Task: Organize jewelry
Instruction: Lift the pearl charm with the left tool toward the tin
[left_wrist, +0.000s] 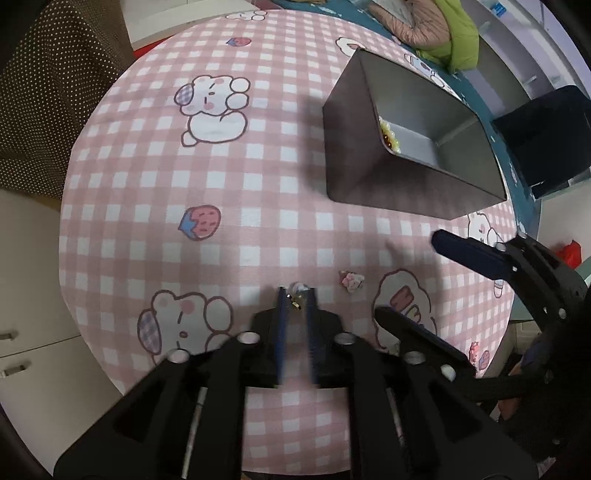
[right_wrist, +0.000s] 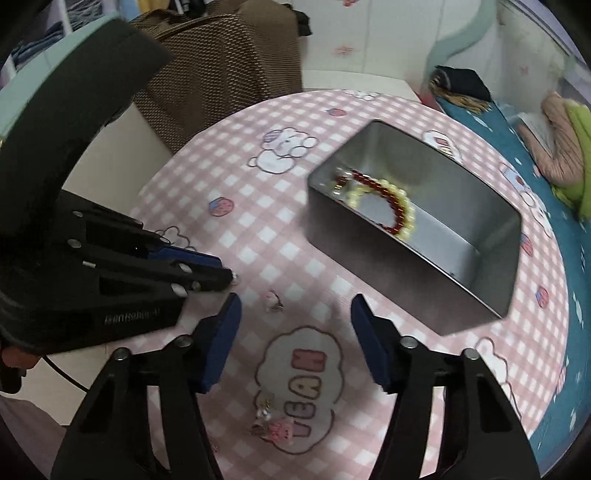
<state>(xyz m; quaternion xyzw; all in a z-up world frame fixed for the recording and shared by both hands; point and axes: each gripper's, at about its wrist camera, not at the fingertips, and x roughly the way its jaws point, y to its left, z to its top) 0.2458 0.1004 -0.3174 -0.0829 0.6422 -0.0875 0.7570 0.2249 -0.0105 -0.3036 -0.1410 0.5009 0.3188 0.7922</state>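
Note:
My left gripper (left_wrist: 297, 293) is nearly closed around a small pearl earring (left_wrist: 297, 288) on the pink checked tablecloth; it also shows in the right wrist view (right_wrist: 232, 277). A small pink charm (left_wrist: 351, 281) lies just right of it, also in the right wrist view (right_wrist: 274, 300). My right gripper (right_wrist: 295, 306) is open and empty above the cloth, with the charm between its fingers further ahead. The grey metal box (right_wrist: 413, 229) holds a red bead and pearl bracelet (right_wrist: 388, 206); in the left wrist view the box (left_wrist: 369, 166) is at upper right. Another pink charm (right_wrist: 275, 428) lies near me.
The round table's edge (left_wrist: 74, 221) curves on the left. A brown dotted bag (right_wrist: 221, 74) stands beyond the table. A bed with teal sheet (right_wrist: 554, 221) and clothes is to the right.

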